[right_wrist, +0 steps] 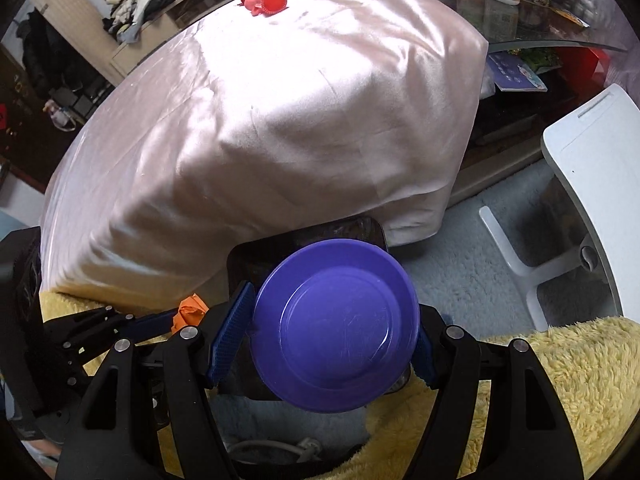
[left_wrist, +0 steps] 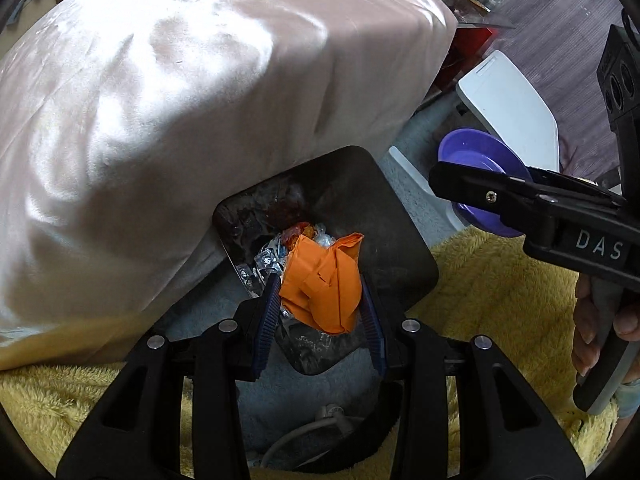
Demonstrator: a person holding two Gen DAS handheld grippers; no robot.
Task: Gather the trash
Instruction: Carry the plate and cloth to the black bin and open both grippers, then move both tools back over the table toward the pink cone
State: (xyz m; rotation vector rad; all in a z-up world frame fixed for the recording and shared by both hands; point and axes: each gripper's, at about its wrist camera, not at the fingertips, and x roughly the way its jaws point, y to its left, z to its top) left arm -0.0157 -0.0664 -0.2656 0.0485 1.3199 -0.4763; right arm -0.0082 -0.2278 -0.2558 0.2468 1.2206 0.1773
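My left gripper is shut on a crumpled orange paper and holds it over the open black trash bin, which has clear plastic wrappers and other trash inside. My right gripper is shut on a purple plastic plate, held edge to edge between the blue pads, just above the same bin. In the left wrist view the right gripper and the plate show at the right. In the right wrist view the orange paper and left gripper show at the lower left.
A table under a shiny pale pink cloth stands right behind the bin. A red toy lies on its far side. A white chair stands at the right on grey carpet. A yellow fluffy blanket lies nearest me.
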